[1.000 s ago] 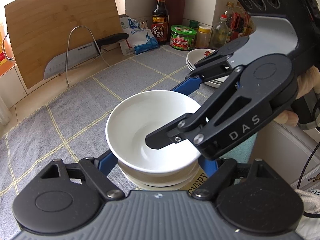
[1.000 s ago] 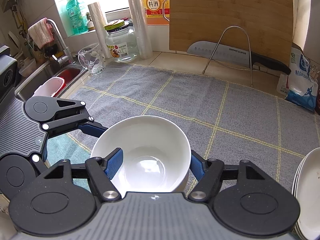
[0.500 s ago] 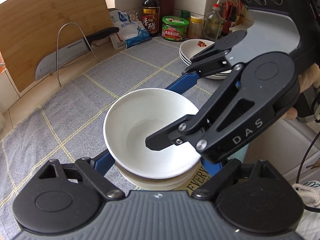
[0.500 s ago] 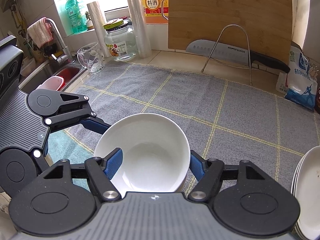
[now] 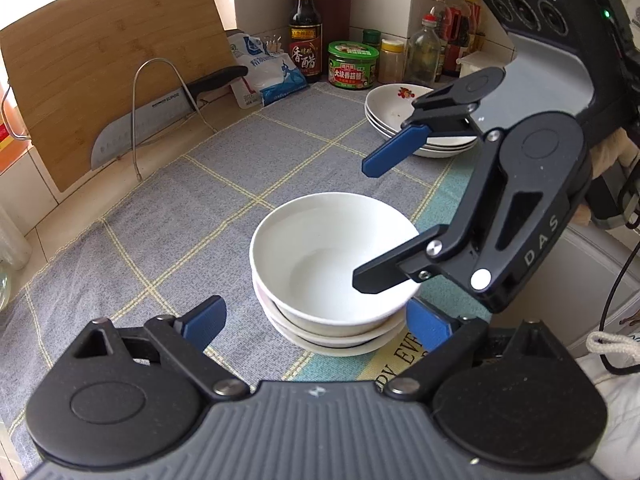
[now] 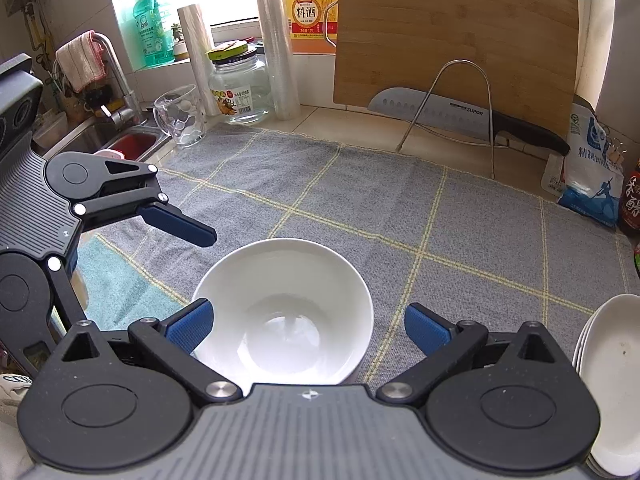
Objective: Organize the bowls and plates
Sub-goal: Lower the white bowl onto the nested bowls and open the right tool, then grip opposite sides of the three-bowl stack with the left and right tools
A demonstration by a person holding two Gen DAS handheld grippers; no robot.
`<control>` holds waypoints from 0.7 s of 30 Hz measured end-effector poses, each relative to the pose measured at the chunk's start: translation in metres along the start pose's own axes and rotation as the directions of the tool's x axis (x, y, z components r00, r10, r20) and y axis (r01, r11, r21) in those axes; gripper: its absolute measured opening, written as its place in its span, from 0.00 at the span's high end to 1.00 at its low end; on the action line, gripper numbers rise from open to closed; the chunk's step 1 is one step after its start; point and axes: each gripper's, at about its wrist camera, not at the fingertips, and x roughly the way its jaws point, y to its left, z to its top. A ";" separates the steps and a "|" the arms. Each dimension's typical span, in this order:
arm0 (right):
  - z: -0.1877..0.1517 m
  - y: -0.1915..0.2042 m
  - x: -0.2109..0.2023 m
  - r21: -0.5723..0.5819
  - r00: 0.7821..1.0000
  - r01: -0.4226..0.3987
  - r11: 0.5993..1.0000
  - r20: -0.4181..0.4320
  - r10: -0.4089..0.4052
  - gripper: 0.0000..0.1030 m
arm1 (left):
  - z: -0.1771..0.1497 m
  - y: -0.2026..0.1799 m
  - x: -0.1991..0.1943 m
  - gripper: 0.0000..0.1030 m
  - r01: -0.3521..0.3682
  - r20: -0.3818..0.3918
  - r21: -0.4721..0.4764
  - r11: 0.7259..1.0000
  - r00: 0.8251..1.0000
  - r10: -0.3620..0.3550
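Observation:
A stack of white bowls (image 5: 332,264) rests on the grey checked mat (image 5: 180,220); in the right wrist view the top bowl (image 6: 284,312) shows empty. My left gripper (image 5: 316,322) straddles the near side of the stack, its jaws opening, both blue pads (image 5: 204,320) off the bowls. My right gripper (image 6: 308,328) is also opening around the top bowl, with its pads (image 6: 428,330) clear of the rim. From the left wrist view the right gripper (image 5: 376,216) hangs over the bowl's right side. A stack of white plates (image 5: 400,108) sits at the mat's far right.
A cutting board (image 6: 456,40) and a knife (image 6: 460,114) lean on a wire rack at the back. Bottles and jars (image 5: 352,64) line the back wall, with a salt bag (image 5: 268,68). A sink (image 6: 120,144), glass mug (image 6: 180,120) and jar (image 6: 240,88) stand on the left.
The right gripper's jaws have sprung apart and let go of the top bowl, which now sits on the stack. The left gripper's jaws have widened too.

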 end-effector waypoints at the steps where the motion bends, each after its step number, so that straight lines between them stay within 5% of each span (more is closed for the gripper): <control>1: -0.002 0.002 -0.001 -0.007 1.000 0.003 1.000 0.001 -0.003 0.00 | -0.002 0.002 -0.002 0.06 -0.005 0.012 -0.006 1.000 1.000 0.005; 10: -0.023 0.015 -0.021 -0.128 0.996 0.061 0.990 0.068 -0.053 0.00 | -0.020 0.014 -0.014 0.06 0.036 0.078 -0.031 0.999 0.996 -0.034; 21: -0.054 0.018 -0.003 -0.138 0.993 0.114 0.984 -0.016 -0.118 0.00 | -0.039 0.014 0.012 0.06 0.027 0.032 0.039 0.999 0.999 -0.029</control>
